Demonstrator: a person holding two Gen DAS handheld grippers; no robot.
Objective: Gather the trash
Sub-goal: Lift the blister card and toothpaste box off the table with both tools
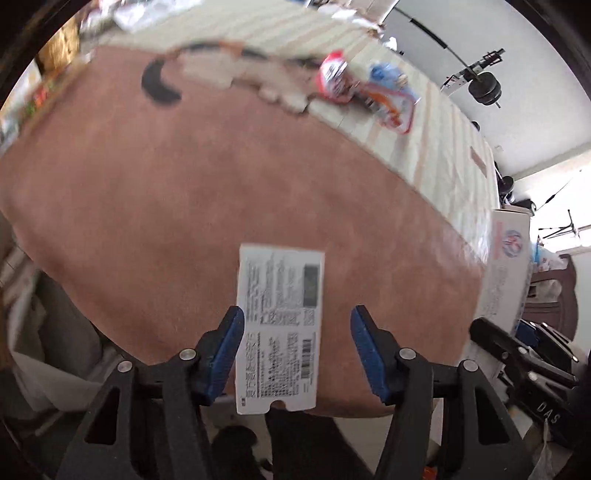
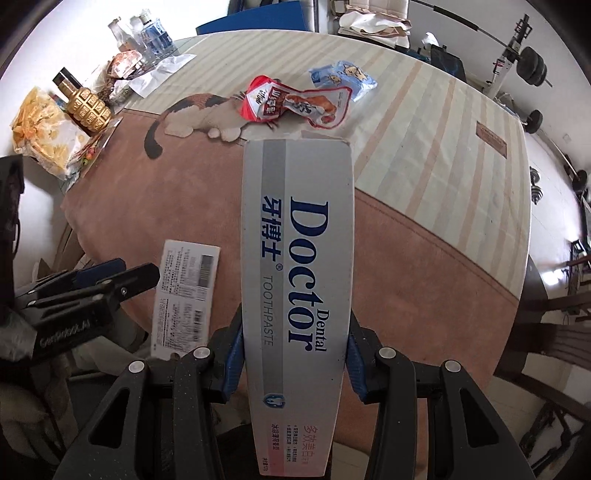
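Note:
My right gripper (image 2: 295, 347) is shut on a white "Doctor Dental" toothpaste box (image 2: 297, 258) and holds it lengthwise above the table. My left gripper (image 1: 297, 343) is open; a small white printed card (image 1: 280, 325) lies at the table's near edge between its fingers, close to the left pad. The card (image 2: 186, 295) and the left gripper (image 2: 88, 288) also show in the right wrist view. A red snack wrapper (image 2: 295, 101) and a blue wrapper (image 2: 343, 79) lie farther back; both appear blurred in the left wrist view, the red one (image 1: 334, 75) left of the blue (image 1: 388, 75).
The round table has a pink mat (image 2: 184, 206) with a cat picture and a striped cloth (image 2: 424, 129). At its left edge stand a gold bottle (image 2: 86, 107), a yellow snack bag (image 2: 40, 129) and several clear bottles (image 2: 140, 33). Dumbbells (image 2: 532, 68) stand beyond.

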